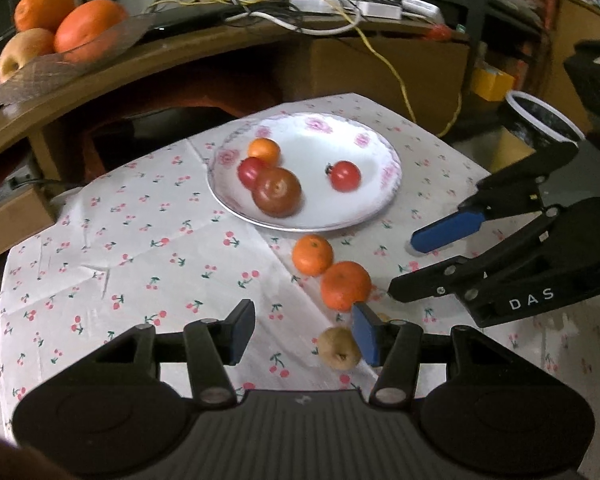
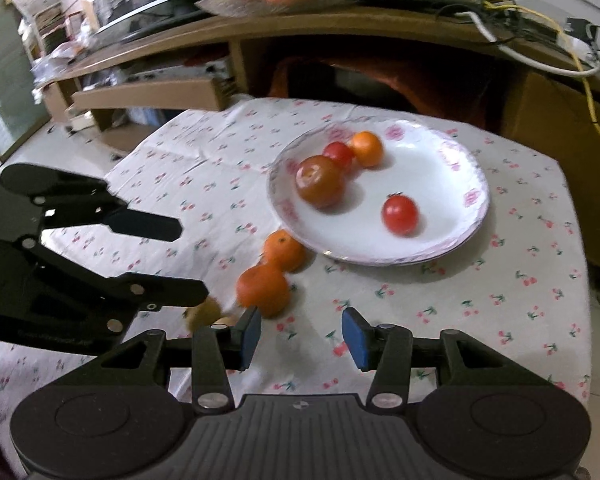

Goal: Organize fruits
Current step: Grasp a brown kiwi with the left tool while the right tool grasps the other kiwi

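Holding both tools over the cherry-print cloth (image 1: 140,240), nothing gripped: left gripper (image 1: 304,336) jaws apart, right gripper (image 2: 300,336) jaws apart. Small brown fruit (image 1: 339,348) sits just beside my left tool's right pad. Beyond it two tangerines (image 1: 328,272) touching. Farther out, plate (image 1: 376,200) with four fruits.

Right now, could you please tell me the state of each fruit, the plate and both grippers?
White floral-rimmed plate: on the cherry-print tablecloth, holding four fruits.
Large brownish-red tomato: on the plate.
Two small red tomatoes: on the plate.
Small orange citrus: on the plate.
Two orange tangerines: on the cloth, outside the plate.
Brown kiwi: on the cloth.
Left gripper: open, empty.
Right gripper: open, empty.
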Available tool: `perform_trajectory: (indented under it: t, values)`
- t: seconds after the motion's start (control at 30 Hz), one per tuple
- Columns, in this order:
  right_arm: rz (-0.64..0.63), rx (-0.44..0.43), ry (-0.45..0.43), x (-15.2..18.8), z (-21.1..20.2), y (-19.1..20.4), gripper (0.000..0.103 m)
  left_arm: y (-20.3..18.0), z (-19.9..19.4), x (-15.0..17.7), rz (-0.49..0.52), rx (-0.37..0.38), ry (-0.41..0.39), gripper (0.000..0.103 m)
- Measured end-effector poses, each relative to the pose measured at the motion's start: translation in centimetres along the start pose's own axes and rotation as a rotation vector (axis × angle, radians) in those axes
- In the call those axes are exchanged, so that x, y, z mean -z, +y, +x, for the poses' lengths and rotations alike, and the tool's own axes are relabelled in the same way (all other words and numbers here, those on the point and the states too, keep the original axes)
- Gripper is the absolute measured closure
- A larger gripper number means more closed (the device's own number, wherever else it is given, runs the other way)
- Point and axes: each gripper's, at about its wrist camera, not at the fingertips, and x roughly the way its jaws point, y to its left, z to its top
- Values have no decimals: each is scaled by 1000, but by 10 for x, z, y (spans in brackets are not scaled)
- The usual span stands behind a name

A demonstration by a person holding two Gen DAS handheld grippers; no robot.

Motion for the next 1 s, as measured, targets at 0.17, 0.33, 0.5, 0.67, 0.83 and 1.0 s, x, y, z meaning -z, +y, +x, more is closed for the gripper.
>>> perform_trajectory:
  t: [0.17, 0.33, 0.5, 0.67, 0.83, 1.0]
  values:
    - [-33, -83, 17, 4, -2, 8, 56, 11, -6, 4, 9, -15, 2, 45]
    - [-109, -143, 48, 7, 5, 27, 57, 21, -11, 6, -12, -6, -5, 45]
    - [-146, -125, 71, 7, 19, 36, 62, 20, -12, 10, 1, 27, 1, 45]
    - [-143, -104, 71, 4, 24, 34, 77, 18, -11, 12, 18, 59, 16, 45]
    - [-129, -92, 81, 6, 19, 29, 78, 11, -8, 12, 35, 93, 23, 45]
    - [-107, -48, 85, 8, 11, 20, 78, -2, 1, 14, 57, 91, 37, 45]
